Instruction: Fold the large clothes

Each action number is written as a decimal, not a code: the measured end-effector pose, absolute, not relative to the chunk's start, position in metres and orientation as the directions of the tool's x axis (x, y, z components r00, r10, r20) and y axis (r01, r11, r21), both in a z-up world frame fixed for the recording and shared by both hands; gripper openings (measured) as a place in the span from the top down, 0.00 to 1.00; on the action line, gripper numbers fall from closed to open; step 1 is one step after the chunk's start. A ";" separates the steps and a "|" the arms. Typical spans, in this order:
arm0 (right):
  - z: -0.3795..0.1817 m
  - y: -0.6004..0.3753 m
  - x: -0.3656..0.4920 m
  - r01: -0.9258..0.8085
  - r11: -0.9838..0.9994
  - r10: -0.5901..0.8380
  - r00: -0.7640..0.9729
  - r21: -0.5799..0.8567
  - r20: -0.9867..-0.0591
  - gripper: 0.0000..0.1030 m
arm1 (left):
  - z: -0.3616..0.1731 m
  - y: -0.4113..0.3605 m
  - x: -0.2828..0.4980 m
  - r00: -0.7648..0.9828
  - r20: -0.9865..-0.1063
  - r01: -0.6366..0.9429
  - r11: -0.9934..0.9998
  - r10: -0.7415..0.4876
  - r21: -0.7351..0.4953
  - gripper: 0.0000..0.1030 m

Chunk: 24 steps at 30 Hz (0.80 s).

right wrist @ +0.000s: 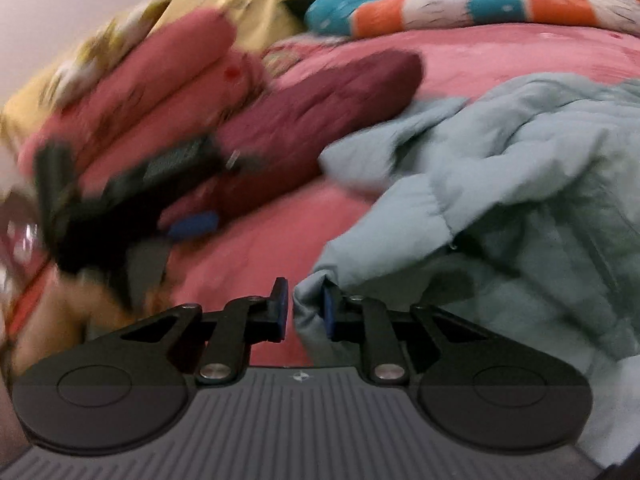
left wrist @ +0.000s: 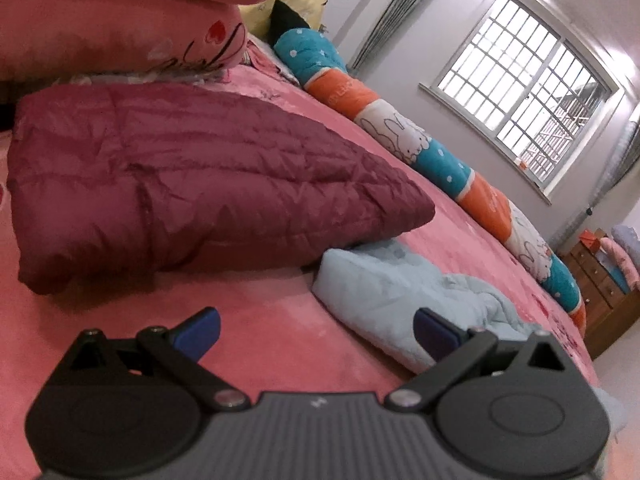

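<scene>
Pale blue padded jacket (right wrist: 520, 168) lies crumpled on the pink bed (left wrist: 260, 308), its long axis hard to judge in the heap; one edge reaches toward the folded maroon jacket (left wrist: 192, 184) beside it. Right tongs (right wrist: 306, 312) are nearly together, with a fold of the blue jacket's hem between the pads. Left tongs (left wrist: 316, 330) stand spread wide above bare bedding, holding nothing. Pink pillows (left wrist: 120, 28) and a striped rabbit-print bolster (left wrist: 400, 128) border the bed; its orange lettering is unreadable.
</scene>
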State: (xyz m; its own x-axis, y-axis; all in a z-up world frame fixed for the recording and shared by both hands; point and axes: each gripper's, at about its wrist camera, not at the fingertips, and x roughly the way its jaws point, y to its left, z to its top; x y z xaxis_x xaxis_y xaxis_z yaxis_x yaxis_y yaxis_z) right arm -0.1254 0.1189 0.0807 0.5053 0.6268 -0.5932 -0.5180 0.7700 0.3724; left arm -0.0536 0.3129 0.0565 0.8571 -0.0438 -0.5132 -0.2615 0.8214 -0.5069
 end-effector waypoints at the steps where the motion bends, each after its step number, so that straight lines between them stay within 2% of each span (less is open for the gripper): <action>1: 0.077 0.122 -0.131 -0.532 0.767 0.626 0.495 0.359 -0.603 0.78 | 0.057 0.312 -0.054 0.857 -0.513 -0.256 0.822 -0.050 -0.508 0.01; 8: 0.059 0.117 -0.173 -0.570 0.748 0.626 0.437 0.339 -0.646 0.77 | 0.065 0.291 -0.052 0.863 -0.486 -0.121 0.876 -0.139 -0.466 0.01; 12: 0.066 0.097 -0.199 -0.557 0.765 0.612 0.471 0.324 -0.636 0.70 | 0.070 0.273 -0.056 0.851 -0.454 0.034 0.891 -0.264 -0.454 0.01; 14: 0.073 0.084 -0.210 -0.548 0.773 0.606 0.489 0.319 -0.628 0.59 | 0.073 0.262 -0.059 0.829 -0.445 0.127 0.890 -0.338 -0.438 0.01; 16: 0.082 0.065 -0.220 -0.515 0.805 0.571 0.544 0.293 -0.615 0.35 | 0.075 0.250 -0.066 0.807 -0.436 0.209 0.884 -0.398 -0.419 0.01; 20: 0.099 0.028 -0.237 -0.397 0.882 0.468 0.672 0.255 -0.574 0.21 | 0.078 0.225 -0.081 0.774 -0.440 0.328 0.883 -0.455 -0.335 0.01; 22: 0.110 0.008 -0.244 -0.323 0.917 0.398 0.747 0.233 -0.533 0.08 | 0.076 0.213 -0.086 0.756 -0.466 0.362 0.887 -0.460 -0.288 0.01; 24: 0.122 -0.015 -0.256 -0.243 0.945 0.320 0.817 0.217 -0.480 0.04 | 0.072 0.201 -0.090 0.740 -0.499 0.385 0.892 -0.452 -0.236 0.02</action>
